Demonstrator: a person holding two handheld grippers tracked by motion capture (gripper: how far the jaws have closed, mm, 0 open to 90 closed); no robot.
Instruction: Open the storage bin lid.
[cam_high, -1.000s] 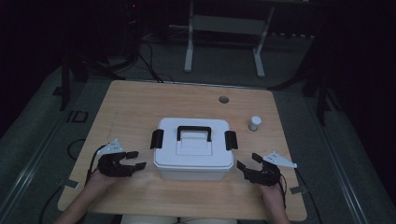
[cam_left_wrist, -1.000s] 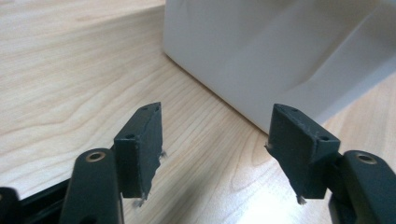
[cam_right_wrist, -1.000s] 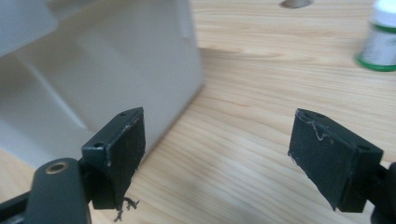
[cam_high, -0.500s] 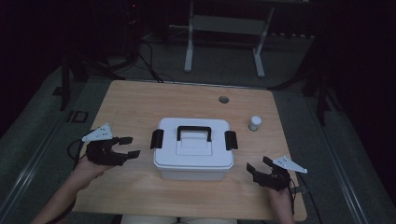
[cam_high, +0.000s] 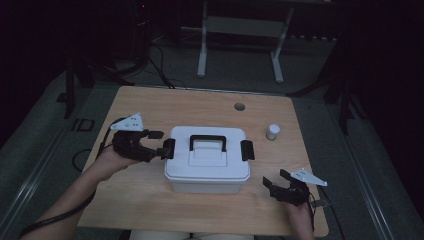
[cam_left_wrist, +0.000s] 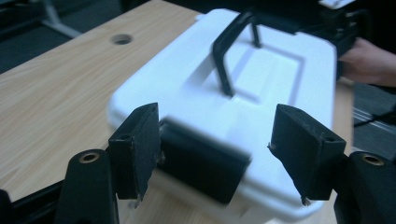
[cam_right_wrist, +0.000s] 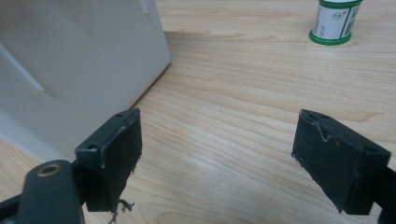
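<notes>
A white box (cam_high: 207, 167) sits in the middle of the wooden table (cam_high: 200, 107). It has a black handle (cam_high: 207, 142) on top, standing up, & a black clip on each short side.

The left gripper (cam_high: 155, 143) is right at the box's left clip (cam_high: 168, 148). Its jaws are spread wide apart. In the left gripper view the clip (cam_left_wrist: 201, 163) sits between the 2 jaws, w/ the near one very close to it or just touching, can't tell which. The jaws aren't pinching it. The picture is a bit blurry there. The person's left hand (cam_high: 107, 160) holds this gripper from the table's left side.

The right gripper (cam_high: 275, 182) is near the front right corner of the box, low on the table, not touching the box. Its jaws are spread wide too, w/ nothing between them but bare table. In the right gripper view the white box wall (cam_right_wrist: 79, 60) is on the left, just past the left jaw.

A small white bottle (cam_high: 272, 131) stands up on the table to the right of the box, well apart from both grippers. In the right gripper view it has a green bottom edge (cam_right_wrist: 332, 21). A round hole (cam_high: 239, 106) is in the table behind the box, near the far edge
</notes>
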